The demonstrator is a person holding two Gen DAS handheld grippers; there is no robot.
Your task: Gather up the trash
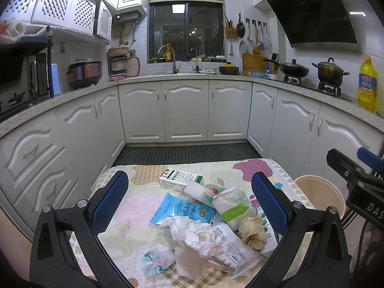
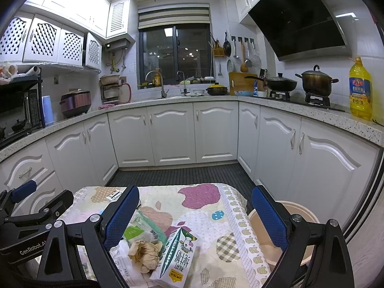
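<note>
Room: kitchen at night, white cabinets on three sides, a small table (image 1: 124, 206) under a patterned cloth in the middle of the floor.
Trash: it lay heaped on the table's near right part — blue packet (image 1: 183, 210), white tissue (image 1: 194, 236), brown paper wad (image 1: 252, 231), green-and-white bag (image 1: 231, 210), flat box (image 1: 180, 178) at the far side.
Carton: a milk carton (image 2: 176, 254) lay flat at the heap's right edge, long axis running near to far.
Bin: a pink bin (image 2: 276, 240) stood on the floor just beside the table's right edge.
Left gripper (image 1: 189, 204): spread wide, empty, hanging over the heap, which lay straight ahead between its fingers.
Right gripper (image 2: 194, 216): spread wide, empty; carton and wad lay ahead toward its left finger, the bin by its right finger.
Nearer hand: right, I judged, for the carton and the bin; left for the tissue and packet.
Progress: nothing looked picked yet.
</note>
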